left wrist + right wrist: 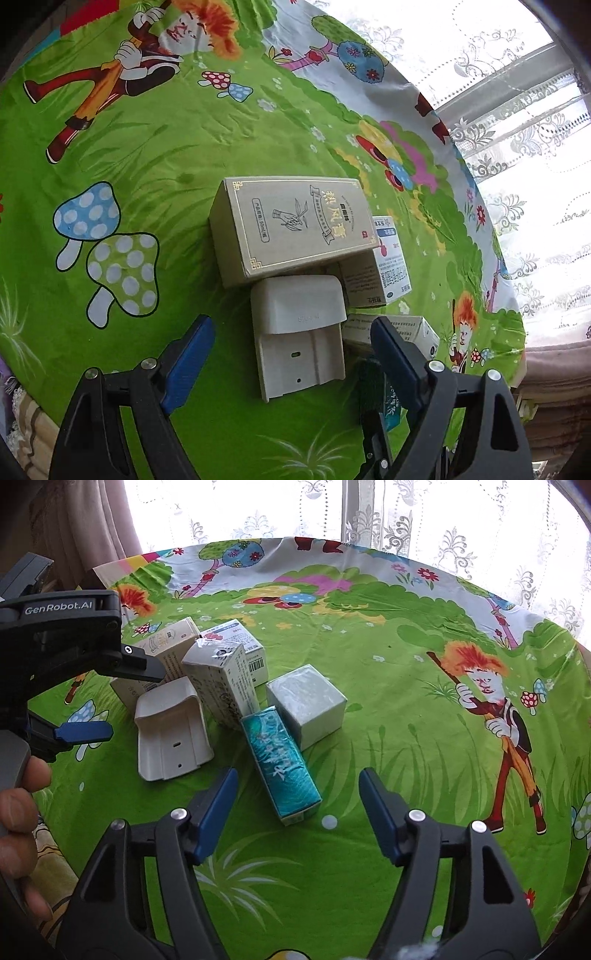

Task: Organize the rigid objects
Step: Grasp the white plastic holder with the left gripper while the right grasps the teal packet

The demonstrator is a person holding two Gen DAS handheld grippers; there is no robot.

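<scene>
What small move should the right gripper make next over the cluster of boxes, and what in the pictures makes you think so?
Probably ease the right gripper down and close on the teal box. Its jaws stand apart with the near end of that box lying between them, untouched. The box lies flat on the green cloth, its far end close against the white cube box, so gripping the free near end looks safest.

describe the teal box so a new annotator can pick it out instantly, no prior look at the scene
On the green cartoon-print tablecloth, find the huddle of small cartons left of centre in the right wrist view. The long teal cardboard box lies flat at the huddle's near edge, one end toward the plain white cube-shaped box, the other toward the camera. It is the only teal item; its neighbours are white or beige.
</scene>
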